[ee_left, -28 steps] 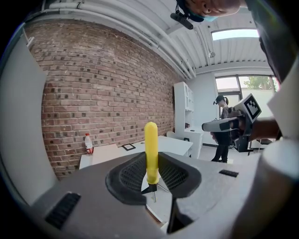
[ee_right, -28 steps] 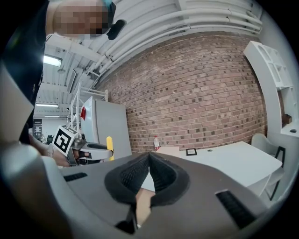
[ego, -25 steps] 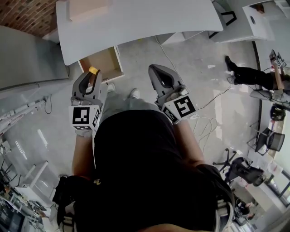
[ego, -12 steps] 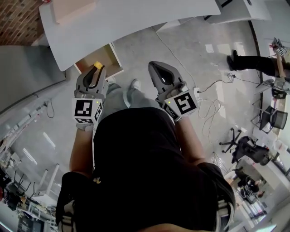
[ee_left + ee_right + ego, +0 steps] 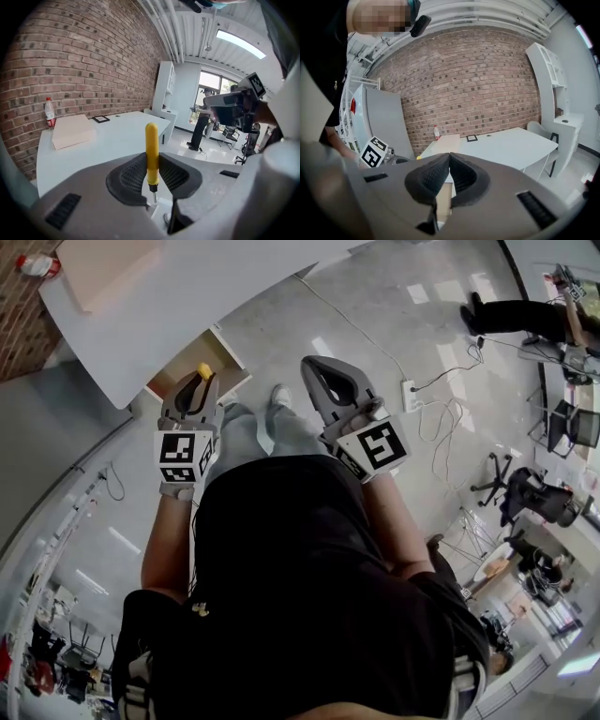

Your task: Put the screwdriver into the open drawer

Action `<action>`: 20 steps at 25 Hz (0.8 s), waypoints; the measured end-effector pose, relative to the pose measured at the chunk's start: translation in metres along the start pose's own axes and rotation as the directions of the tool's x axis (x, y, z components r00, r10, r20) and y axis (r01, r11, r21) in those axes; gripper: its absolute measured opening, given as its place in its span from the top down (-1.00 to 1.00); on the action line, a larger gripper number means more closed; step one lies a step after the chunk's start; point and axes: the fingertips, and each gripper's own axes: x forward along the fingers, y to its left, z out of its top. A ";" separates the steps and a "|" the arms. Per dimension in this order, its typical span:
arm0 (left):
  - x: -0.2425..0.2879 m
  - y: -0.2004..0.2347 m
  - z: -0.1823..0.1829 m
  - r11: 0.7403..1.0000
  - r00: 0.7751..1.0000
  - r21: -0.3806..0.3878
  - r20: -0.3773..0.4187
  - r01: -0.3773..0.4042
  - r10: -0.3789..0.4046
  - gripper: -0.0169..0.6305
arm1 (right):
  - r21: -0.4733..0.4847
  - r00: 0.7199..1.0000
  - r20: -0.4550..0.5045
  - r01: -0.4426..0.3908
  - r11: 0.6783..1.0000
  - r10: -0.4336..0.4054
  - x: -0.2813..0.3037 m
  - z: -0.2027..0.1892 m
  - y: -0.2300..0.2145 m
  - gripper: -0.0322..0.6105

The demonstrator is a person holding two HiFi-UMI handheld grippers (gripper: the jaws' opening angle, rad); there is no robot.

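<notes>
screwdriver (image 5: pixel 151 154) is pinched in the left gripper (image 5: pixel 152 171), jaws pressed on the lower part of its yellow handle. its long axis runs along the gripper's own pointing line: handle end leads out past the jaw tips, thin metal shaft points back toward the gripper body. right gripper (image 5: pixel 450 159) has jaws pressed together w/ nothing between them and hangs beside the left one, so left is the working side.

key relation: in the head view the open drawer (image 5: pixel 187 357) sticks out from under the desk (image 5: pixel 187 296), right ahead of the left gripper (image 5: pixel 195 382), and the yellow tip (image 5: pixel 203 372) overlaps the drawer's near part. but the left gripper view looks level across the desk top at a box (image 5: pixel 72 131) and a bottle (image 5: pixel 49 112), not down into the drawer, so the tool is prob. high above it. i'd judge the next move needs a drop and a nose-down tilt before letting go. the right gripper (image 5: pixel 321 371) sits further from the drawer.

vs 1.0 s ago: the whole room has swung in the head view, desk and drawer now more to the upper left and slanted. both grippers keep approx. the same spots in frame, left still clamped on the tool, right still closed, and the tip-to-drawer overlap is little changed.
</notes>
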 end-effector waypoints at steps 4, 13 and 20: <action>0.018 0.008 -0.027 0.999 0.996 0.018 -0.076 0.038 -0.036 0.69 | 0.018 0.999 -0.027 0.042 0.999 -0.041 0.003 -0.010 -0.001 0.87; 0.063 0.022 -0.090 0.995 0.971 0.051 -0.226 0.087 -0.074 0.69 | 0.063 0.994 -0.042 0.106 0.992 -0.103 0.006 -0.021 -0.004 0.87; 0.093 0.038 -0.145 0.993 0.939 0.064 -0.336 0.104 -0.077 0.69 | 0.085 0.986 -0.103 0.139 0.987 -0.130 0.011 -0.048 -0.006 0.87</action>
